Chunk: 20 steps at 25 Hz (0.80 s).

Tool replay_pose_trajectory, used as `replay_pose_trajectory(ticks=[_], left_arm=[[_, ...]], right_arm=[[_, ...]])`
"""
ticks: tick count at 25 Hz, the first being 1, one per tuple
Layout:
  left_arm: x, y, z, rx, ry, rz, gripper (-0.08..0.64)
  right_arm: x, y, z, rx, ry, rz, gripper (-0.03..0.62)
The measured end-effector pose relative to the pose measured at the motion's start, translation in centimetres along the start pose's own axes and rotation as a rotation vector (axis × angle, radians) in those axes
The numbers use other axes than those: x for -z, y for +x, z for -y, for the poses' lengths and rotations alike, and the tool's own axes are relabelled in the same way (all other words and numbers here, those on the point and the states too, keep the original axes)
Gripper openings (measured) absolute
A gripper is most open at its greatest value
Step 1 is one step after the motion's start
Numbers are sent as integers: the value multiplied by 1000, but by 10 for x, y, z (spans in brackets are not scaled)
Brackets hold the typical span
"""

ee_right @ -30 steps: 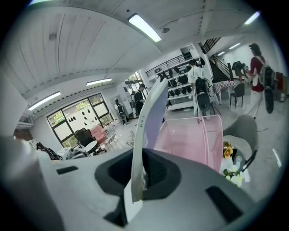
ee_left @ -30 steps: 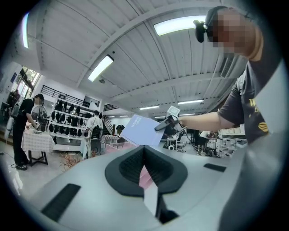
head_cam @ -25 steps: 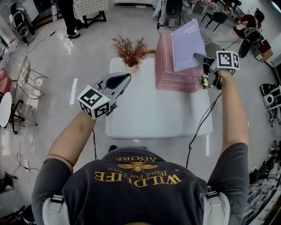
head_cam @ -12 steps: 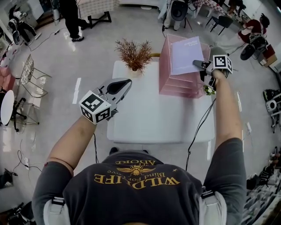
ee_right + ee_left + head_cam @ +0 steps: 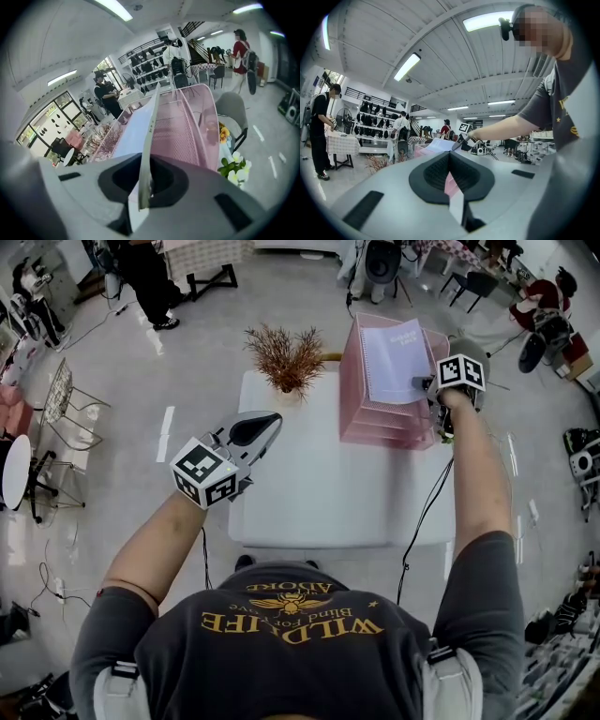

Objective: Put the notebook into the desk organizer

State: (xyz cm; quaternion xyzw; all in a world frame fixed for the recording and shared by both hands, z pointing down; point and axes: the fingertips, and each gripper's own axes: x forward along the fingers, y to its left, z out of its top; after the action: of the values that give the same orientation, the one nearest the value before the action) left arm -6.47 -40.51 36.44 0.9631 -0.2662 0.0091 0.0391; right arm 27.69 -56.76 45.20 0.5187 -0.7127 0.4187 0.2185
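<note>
1. The white table (image 5: 319, 493) is standing on a pale glossy floor (image 5: 141, 362), and the person (image 5: 291, 643) is leaning over its near edge.
2. The pink mesh desk organizer (image 5: 386, 423), a stack of open tiers, is sitting at the table's far right corner.
3. A dried reddish plant (image 5: 286, 354) is standing at the table's far edge, left of the organizer and apart from it.
4. The lilac notebook (image 5: 394, 360) is tilting over the organizer's top tier. In the right gripper view it is running edge-on from the jaws out over that tier. Whether it is touching the mesh cannot be told.
5. The right gripper (image 5: 419, 382) is pointing downward, with its jaws clamping the notebook's near right corner.
6. The left gripper (image 5: 268, 420) is hovering level over the table's left side, well apart from the organizer. Its jaws are pressing together with nothing between them.
7. Small white and yellow flowers (image 5: 233, 165) are showing just beside the organizer's right wall.
</note>
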Motion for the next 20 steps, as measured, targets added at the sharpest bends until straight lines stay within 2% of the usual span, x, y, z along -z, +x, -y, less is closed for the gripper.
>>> replay_pose_trajectory(ticks=[8, 20], left_arm=[[1, 1, 0, 2, 2, -3, 0], [8, 3, 4, 13, -12, -8, 0]], right_arm=[[4, 13, 6, 134, -123, -41, 57], [3, 20, 9, 432, -440, -76, 112]])
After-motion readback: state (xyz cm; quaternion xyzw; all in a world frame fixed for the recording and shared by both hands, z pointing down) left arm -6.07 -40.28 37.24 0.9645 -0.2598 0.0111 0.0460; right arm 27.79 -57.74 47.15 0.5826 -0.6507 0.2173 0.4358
